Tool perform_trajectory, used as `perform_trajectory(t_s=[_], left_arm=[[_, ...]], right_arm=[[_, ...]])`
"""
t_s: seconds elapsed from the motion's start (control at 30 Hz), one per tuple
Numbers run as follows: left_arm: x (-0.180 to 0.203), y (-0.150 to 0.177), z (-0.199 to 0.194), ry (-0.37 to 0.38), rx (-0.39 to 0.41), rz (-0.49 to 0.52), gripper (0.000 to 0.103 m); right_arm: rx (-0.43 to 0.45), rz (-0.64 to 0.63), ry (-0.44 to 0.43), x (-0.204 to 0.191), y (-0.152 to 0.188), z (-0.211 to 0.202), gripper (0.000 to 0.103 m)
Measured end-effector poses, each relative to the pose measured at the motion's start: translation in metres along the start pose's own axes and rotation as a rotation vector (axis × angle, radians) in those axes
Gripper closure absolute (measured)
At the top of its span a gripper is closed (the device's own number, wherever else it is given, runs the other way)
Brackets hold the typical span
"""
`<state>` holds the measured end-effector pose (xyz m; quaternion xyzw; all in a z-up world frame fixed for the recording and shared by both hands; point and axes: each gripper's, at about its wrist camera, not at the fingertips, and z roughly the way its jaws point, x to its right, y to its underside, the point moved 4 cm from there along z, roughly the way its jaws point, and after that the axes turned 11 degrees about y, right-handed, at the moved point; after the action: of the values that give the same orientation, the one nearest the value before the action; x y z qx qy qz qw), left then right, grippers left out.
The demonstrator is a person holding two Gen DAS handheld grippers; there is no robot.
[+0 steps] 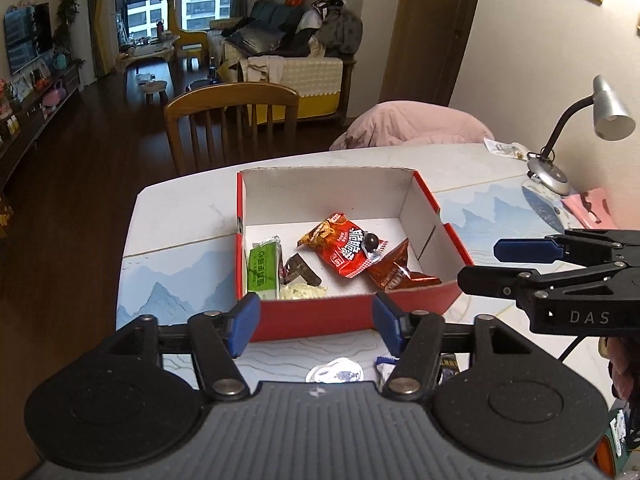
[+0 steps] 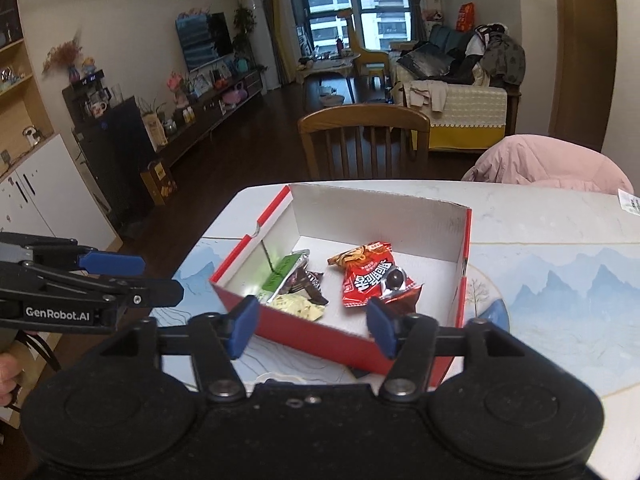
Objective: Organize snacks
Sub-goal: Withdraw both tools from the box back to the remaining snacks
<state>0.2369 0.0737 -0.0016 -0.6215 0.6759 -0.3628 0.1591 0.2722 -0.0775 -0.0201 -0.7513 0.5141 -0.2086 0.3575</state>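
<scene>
A red cardboard box (image 1: 344, 314) with a white inside stands on the table. It holds several snacks: a red packet (image 1: 346, 246), a green bar (image 1: 263, 270), a dark wrapper (image 1: 300, 270), a pale packet (image 1: 302, 291) and a brown packet (image 1: 394, 272). My left gripper (image 1: 314, 320) is open and empty in front of the box's near wall. My right gripper (image 2: 312, 326) is open and empty at the box (image 2: 332, 338), and it also shows at the right of the left wrist view (image 1: 480, 266). The red packet (image 2: 370, 276) lies mid-box.
A silvery snack (image 1: 335, 372) and a blue-white wrapper (image 1: 386, 368) lie on the table (image 1: 180, 240) under my left gripper. A desk lamp (image 1: 576, 132) stands at the right. A wooden chair (image 1: 232, 120) and a pink cushion (image 1: 412, 124) stand beyond the far edge.
</scene>
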Motion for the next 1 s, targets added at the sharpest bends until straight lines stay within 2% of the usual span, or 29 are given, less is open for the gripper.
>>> perform_trajectory(t_s=[0.03, 0.13, 0.23, 0.43, 0.57, 0.7, 0.87, 1.0], left_arm=[[0.001, 0.004, -0.004, -0.004, 0.007, 0.004, 0.034], [0.003, 0.013, -0.013, 0.009, 0.018, 0.014, 0.033], [0.004, 0.022, -0.018, 0.016, 0.022, 0.019, 0.032], [0.002, 0.039, -0.026, 0.027, 0.031, 0.007, 0.03], [0.001, 0.053, -0.026, 0.024, 0.029, -0.002, 0.025], [0.0, 0.07, -0.022, 0.019, 0.024, -0.015, 0.022], [0.002, 0.091, -0.003, 0.008, -0.033, -0.013, 0.022], [0.005, 0.107, 0.013, -0.006, -0.083, -0.007, 0.022]], right_arm=[[0.001, 0.005, 0.001, -0.002, 0.003, -0.003, 0.038], [0.023, 0.013, 0.007, -0.006, 0.013, -0.012, 0.017], [0.028, 0.015, 0.009, -0.01, 0.023, -0.019, 0.015], [0.042, 0.035, 0.018, -0.013, 0.038, -0.026, 0.0], [0.039, 0.045, 0.026, -0.012, 0.055, -0.026, 0.0], [-0.003, 0.05, 0.042, -0.008, 0.073, -0.018, 0.0], [-0.079, 0.064, 0.071, 0.004, 0.094, -0.002, 0.0], [-0.106, 0.072, 0.109, 0.015, 0.104, 0.008, 0.0]])
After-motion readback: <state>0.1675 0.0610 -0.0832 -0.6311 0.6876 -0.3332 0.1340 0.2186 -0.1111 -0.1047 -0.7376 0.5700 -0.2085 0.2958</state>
